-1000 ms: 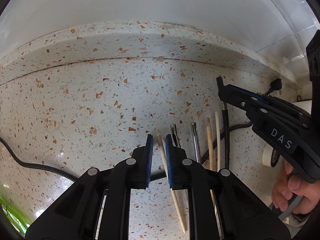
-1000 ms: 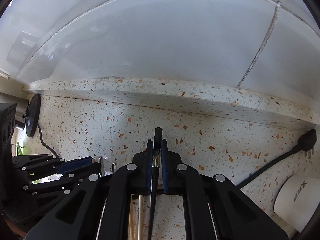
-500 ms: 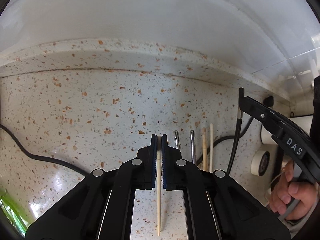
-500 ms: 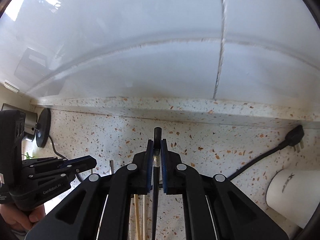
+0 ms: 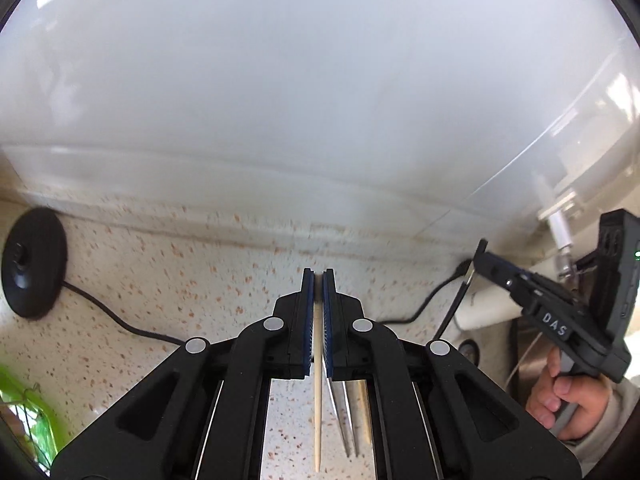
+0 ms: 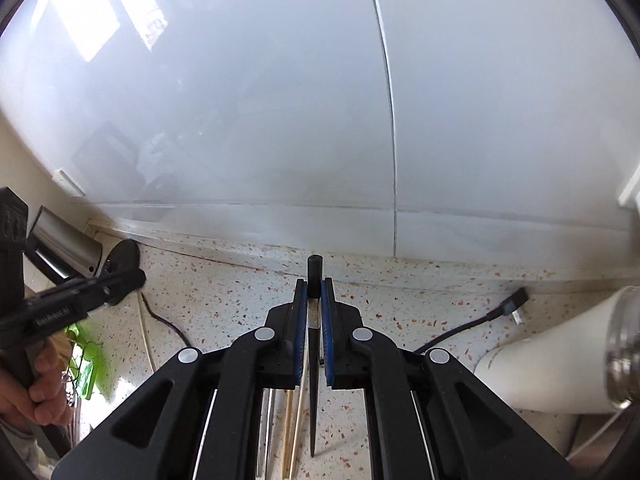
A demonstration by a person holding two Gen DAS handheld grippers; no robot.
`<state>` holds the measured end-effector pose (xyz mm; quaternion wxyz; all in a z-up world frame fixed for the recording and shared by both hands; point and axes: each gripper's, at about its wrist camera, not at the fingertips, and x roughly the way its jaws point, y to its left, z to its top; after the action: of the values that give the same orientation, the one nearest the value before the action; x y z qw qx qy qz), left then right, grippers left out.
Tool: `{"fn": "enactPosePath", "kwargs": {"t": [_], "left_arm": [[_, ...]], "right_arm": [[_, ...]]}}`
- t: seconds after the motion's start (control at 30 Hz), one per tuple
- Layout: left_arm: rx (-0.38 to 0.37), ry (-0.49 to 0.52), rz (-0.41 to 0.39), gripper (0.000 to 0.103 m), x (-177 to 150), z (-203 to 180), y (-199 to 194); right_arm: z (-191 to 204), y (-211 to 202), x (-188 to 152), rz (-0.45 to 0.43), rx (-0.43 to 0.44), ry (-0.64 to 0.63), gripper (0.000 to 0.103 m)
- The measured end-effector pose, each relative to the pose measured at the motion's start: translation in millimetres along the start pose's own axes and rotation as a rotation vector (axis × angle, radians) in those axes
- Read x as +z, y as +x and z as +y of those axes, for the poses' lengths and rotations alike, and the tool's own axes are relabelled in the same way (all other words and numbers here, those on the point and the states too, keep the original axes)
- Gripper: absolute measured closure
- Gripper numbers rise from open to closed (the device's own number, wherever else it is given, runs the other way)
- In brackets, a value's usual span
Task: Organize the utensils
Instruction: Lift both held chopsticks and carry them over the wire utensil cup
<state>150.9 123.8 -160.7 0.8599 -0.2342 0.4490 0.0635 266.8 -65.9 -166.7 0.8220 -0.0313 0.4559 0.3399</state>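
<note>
Above speckled desk (image 5: pixel 168 312): wooden chopstick (image 5: pixel 318 408) clamped in left hand-held gripper (image 5: pixel 316 280), black chopstick (image 6: pixel 314 360) in right hand-held gripper (image 6: pixel 315 288); carry step, holder needed next.

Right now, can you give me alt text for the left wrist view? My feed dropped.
The left gripper is shut on a wooden chopstick, held above the speckled countertop. Two metal chopsticks and another wooden one lie below. At right, the right gripper holds a black chopstick; a black round base sits at left.
</note>
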Motion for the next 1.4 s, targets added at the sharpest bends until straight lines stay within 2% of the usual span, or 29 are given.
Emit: {"fn": "enactPosePath", "kwargs": {"t": [0.3, 0.4, 0.47, 0.67, 0.7, 0.77, 0.93, 1.17, 1.4], "left_arm": [[0.028, 0.04, -0.235, 0.1, -17.7, 2.5, -107.8], [0.057, 0.093, -0.333, 0.1, -27.6, -1.0, -153.7], [0.055, 0.083, -0.358, 0.1, -33.3, 4.8, -171.4], [0.068, 0.015, -0.361, 0.1, -46.4, 24.4, -193.2], [0.069, -0.002, -0.352, 0.1, -47.6, 28.6, -193.4], [0.059, -0.033, -0.344, 0.1, -50.6, 34.9, -194.4], [0.066, -0.05, -0.342, 0.1, -51.9, 42.8, -195.1], [0.087, -0.065, -0.328, 0.099, -49.2, 52.9, -194.0], [0.106, -0.106, -0.305, 0.1, -41.5, 69.8, -183.5]], "right_arm": [[41.6, -67.1, -2.7, -0.154, 0.027, -0.12, 0.103], [57.1, -83.2, -3.5, -0.193, 0.028, -0.175, 0.103], [64.1, -87.0, -5.0, -0.19, 0.017, -0.196, 0.103], [62.8, -76.3, -11.1, -0.121, 0.009, -0.15, 0.103], [61.1, -73.3, -11.8, -0.112, 0.003, -0.142, 0.1], [58.3, -64.6, -14.9, -0.09, -0.022, -0.136, 0.065], [54.3, -46.3, -12.9, -0.066, -0.042, -0.121, 0.064], [52.0, 5.7, 18.3, -0.033, -0.097, -0.113, 0.064], [48.6, 37.4, 42.7, -0.008, -0.12, -0.11, 0.064]]}}
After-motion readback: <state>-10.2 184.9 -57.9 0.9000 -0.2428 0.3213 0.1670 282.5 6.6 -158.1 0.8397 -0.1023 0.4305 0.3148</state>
